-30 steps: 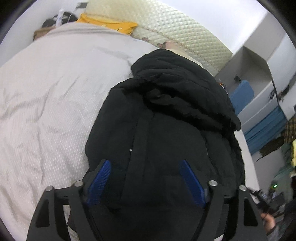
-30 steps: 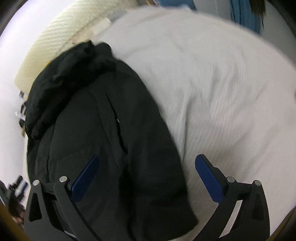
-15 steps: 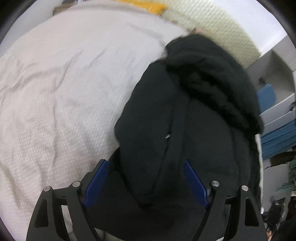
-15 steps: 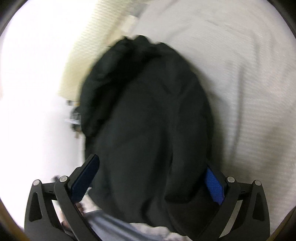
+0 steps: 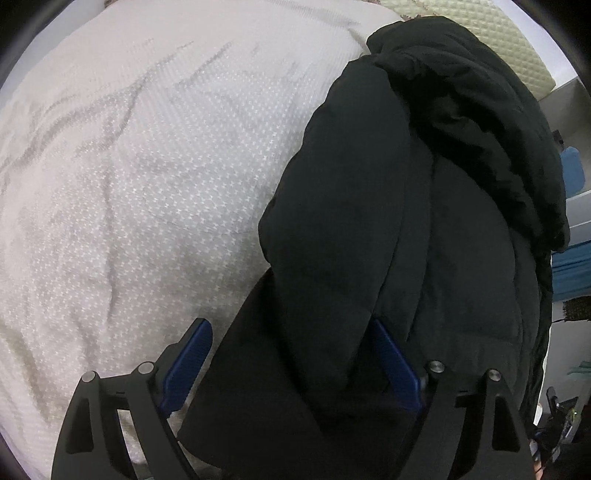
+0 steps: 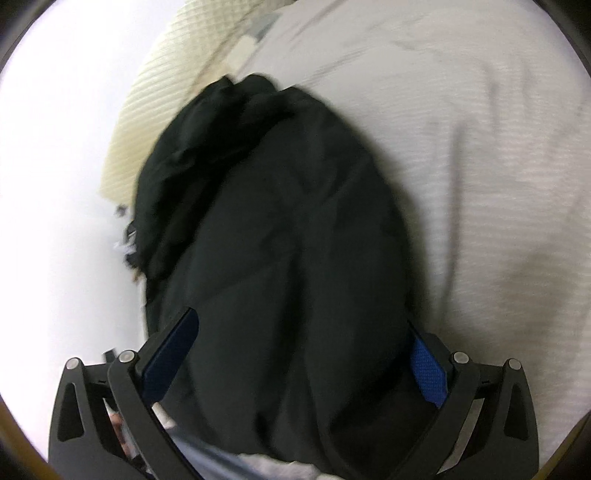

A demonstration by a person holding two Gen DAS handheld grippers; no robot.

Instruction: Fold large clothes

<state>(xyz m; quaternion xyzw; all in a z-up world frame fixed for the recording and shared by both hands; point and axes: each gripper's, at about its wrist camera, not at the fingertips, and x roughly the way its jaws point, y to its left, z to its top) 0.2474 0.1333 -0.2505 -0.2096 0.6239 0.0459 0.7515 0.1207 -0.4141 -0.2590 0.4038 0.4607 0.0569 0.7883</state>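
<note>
Across the right half of the left wrist frame lies a bulky black jacket (image 5: 388, 229), bunched and folded over itself on a white dotted bedspread (image 5: 140, 177) that fills the left half. A darker, crumpled portion of the garment, possibly the hood, sits at the upper right, next to a cream quilted headboard (image 5: 491, 33) along the top edge. Left gripper (image 5: 291, 354) sits at the bottom centre with its tongs spread wide apart; a hanging fold of the jacket passes between the blue pads (image 5: 188, 358), and the right-hand pad is partly covered by cloth. Whether the fabric is actually pinched cannot be determined. Blue items appear at the far right edge, too small to identify. Right wrist view, somewhat blurred, shows the same jacket (image 6: 280, 236) occupying the centre, the bedspread (image 6: 480, 147) to the right and the headboard (image 6: 155, 110) at upper left. Right gripper (image 6: 299, 358) at bottom centre likewise stands with tongs wide apart, the jacket bulging between them and overlapping the right-hand pad (image 6: 428, 369). No clamping is evident.
</note>
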